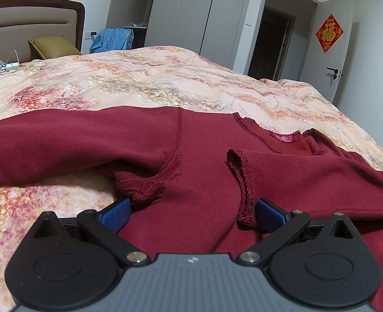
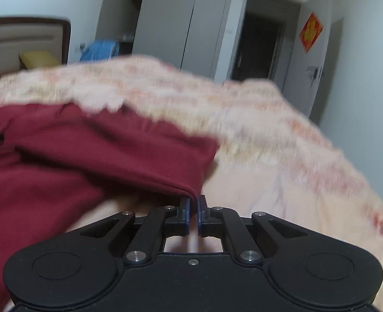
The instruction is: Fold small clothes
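The dark red knit long-sleeved top (image 1: 196, 182) lies flat on the floral quilt (image 1: 152, 83), directly under the wide-open left gripper (image 1: 192, 212), its right sleeve cuff (image 2: 191, 182) just ahead of the nearly closed right gripper (image 2: 194, 208).

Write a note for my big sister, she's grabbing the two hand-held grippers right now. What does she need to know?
Left hand-held gripper: open wide, low over the dark red top, one blue pad on each side of a sleeve cuff that is folded in over the body. It grips nothing.
Right hand-held gripper: nearly shut, a fold of the top's edge right at its fingertips. The view is blurred, so I cannot tell whether it grips.
The top lies spread on the floral quilt, neck label showing.
Done: one sleeve folded in.
Left: the other sleeve, then fold the body.
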